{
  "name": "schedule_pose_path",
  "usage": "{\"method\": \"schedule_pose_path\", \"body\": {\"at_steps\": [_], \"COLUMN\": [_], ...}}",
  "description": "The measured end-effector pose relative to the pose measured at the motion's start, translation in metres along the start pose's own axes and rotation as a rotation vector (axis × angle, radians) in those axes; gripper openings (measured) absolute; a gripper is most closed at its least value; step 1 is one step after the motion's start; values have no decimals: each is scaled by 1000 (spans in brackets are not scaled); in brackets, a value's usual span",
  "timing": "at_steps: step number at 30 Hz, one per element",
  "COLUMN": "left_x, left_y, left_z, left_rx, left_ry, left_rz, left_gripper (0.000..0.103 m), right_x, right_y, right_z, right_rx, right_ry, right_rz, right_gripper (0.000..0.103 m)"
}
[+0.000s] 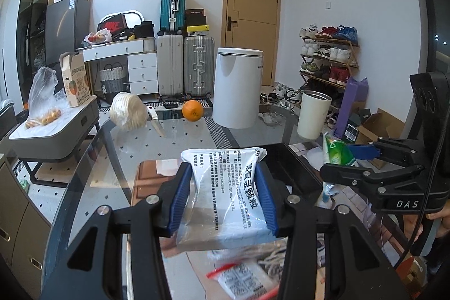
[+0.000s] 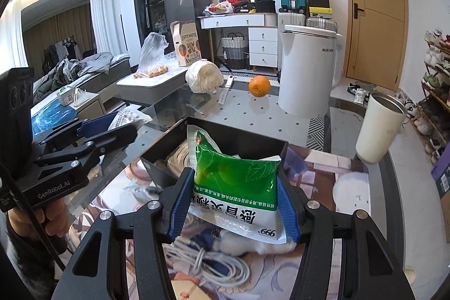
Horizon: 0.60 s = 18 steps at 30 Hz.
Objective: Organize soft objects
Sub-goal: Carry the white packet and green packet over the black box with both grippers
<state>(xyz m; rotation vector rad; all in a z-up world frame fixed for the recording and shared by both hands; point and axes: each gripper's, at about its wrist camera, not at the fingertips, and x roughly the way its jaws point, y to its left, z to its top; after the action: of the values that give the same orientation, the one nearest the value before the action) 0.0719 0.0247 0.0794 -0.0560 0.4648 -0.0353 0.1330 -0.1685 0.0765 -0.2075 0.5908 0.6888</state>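
My left gripper [image 1: 223, 193] is shut on a white sachet with black print [image 1: 227, 187] and holds it above the glass table. My right gripper [image 2: 233, 201] is shut on a green and white sachet [image 2: 236, 182], held just in front of a black bin [image 2: 225, 139] that holds a pale cord bundle. In the left wrist view the right gripper [image 1: 354, 159] shows at the right with the green sachet [image 1: 336, 152]. In the right wrist view the left gripper [image 2: 104, 128] shows at the left. More sachets in a clear zip bag [image 1: 242, 274] lie below the left gripper.
An orange [image 1: 192, 110], a knife [image 1: 156, 120], a wrapped white roll [image 1: 128, 110], a white appliance [image 1: 237, 87] and a white tumbler [image 1: 313, 114] stand on the glass table [image 1: 180, 139]. A white cable coil [image 2: 208, 263] lies under the right gripper.
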Motion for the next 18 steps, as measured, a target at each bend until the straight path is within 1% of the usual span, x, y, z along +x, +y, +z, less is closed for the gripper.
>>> {"method": "schedule_pose_path", "body": {"at_steps": [7, 18], "left_x": [23, 58], "left_y": [0, 4], "left_z": [7, 10], "left_rx": [7, 18], "left_ry": [17, 56], "left_rz": [-7, 6], "left_gripper": [45, 45], "right_x": [23, 71], "right_y": [-3, -2], "right_z": [15, 31], "right_rx": [-24, -92], "right_ry": [30, 119], "right_rz": [-3, -32], "right_gripper": [56, 56]}}
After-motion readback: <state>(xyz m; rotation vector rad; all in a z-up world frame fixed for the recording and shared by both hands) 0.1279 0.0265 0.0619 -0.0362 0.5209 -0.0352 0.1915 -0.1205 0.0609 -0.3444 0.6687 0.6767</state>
